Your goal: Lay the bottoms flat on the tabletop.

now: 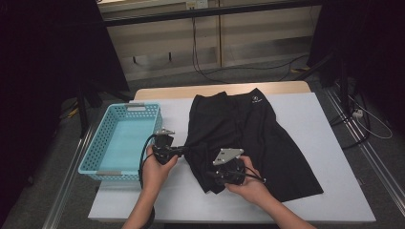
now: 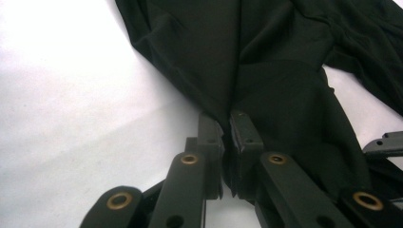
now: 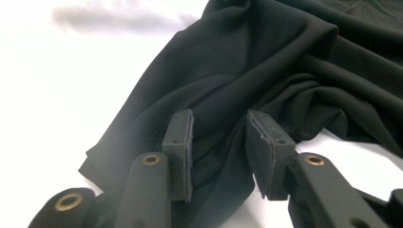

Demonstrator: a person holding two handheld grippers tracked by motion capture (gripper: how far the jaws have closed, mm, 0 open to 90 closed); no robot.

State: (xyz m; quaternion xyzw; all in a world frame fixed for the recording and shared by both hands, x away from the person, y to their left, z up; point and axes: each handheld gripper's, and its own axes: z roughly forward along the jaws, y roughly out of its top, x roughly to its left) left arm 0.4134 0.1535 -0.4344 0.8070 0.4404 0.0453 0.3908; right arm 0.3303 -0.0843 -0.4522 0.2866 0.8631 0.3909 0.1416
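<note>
A pair of black shorts [image 1: 258, 129] with a small white logo [image 1: 256, 100] lies spread over the middle of the white table [image 1: 310, 114]. My left gripper [image 1: 184, 150] is shut on a fold at the shorts' left edge; in the left gripper view the cloth [image 2: 285, 71] is pinched between the pads of the left gripper [image 2: 227, 124]. My right gripper [image 1: 211, 177] hovers at the shorts' near left corner. Its jaws stand apart in the right gripper view, the right gripper [image 3: 220, 124] over the cloth [image 3: 266, 61] without pressing it.
An empty light-blue plastic basket [image 1: 102, 143] stands at the table's left edge, just left of my left hand. Bare white tabletop lies in front of the shorts and to their right. Cables run across the floor beyond the table.
</note>
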